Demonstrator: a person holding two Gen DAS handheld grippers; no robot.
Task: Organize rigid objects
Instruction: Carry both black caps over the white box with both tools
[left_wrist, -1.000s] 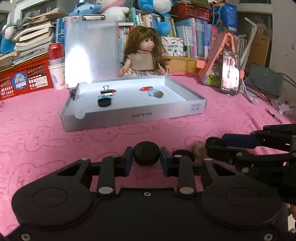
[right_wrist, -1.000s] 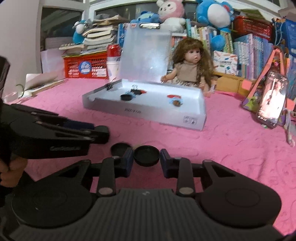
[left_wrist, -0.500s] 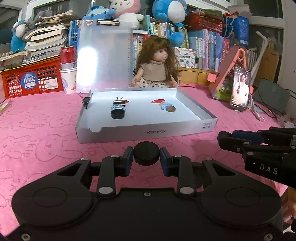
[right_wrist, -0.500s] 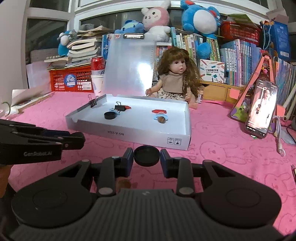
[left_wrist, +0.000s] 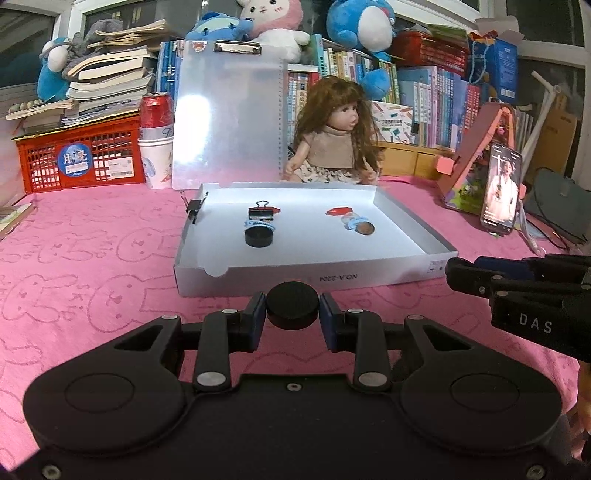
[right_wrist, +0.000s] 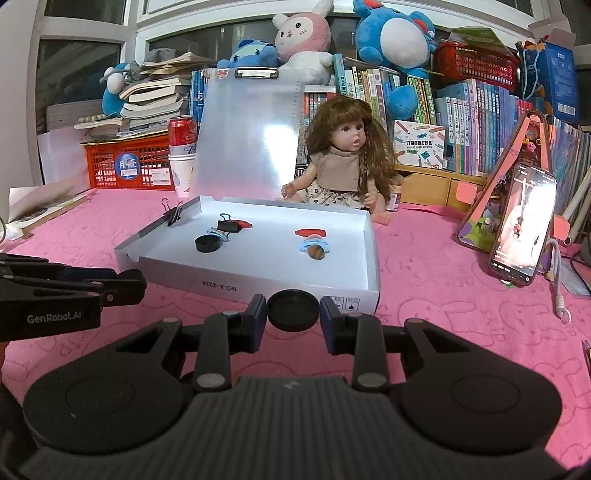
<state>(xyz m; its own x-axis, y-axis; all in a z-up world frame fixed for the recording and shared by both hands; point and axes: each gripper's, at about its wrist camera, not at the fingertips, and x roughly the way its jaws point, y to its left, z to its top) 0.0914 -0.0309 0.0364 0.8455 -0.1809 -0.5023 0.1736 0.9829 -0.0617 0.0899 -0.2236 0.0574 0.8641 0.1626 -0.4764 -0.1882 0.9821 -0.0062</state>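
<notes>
Jaws of the left gripper (left_wrist: 292, 313) are clenched on a black cap (left_wrist: 292, 310), dome side up, and those of the right gripper (right_wrist: 293, 311) grasp a second black cap (right_wrist: 293, 309) with its hollow side showing; both caps hang clear of the pink bench cover (left_wrist: 92, 266), just short of the front wall of the white cardboard tray (left_wrist: 317, 275); compared with a second ago, when the two grippers sat low over the cloth and the tray lay farther off and smaller, both have risen and come forward, so the tray now fills the middle of each view and its floor is easier to see; a half second back the framing was already close to this, with only a slight further lift since; that suggests pick-up is done and the carry toward the tray is under way, with placing still to come; inside the tray nothing appears to have shifted: a third black cap (left_wrist: 259, 236) lies beside a black binder clip (left_wrist: 261, 214), a small blue-rimmed piece (left_wrist: 357, 226) lies to the right, and another binder clip (left_wrist: 193, 206) grips the left wall; the doll (left_wrist: 334, 147) and clipboard (left_wrist: 227, 114) stand behind as before.
</notes>
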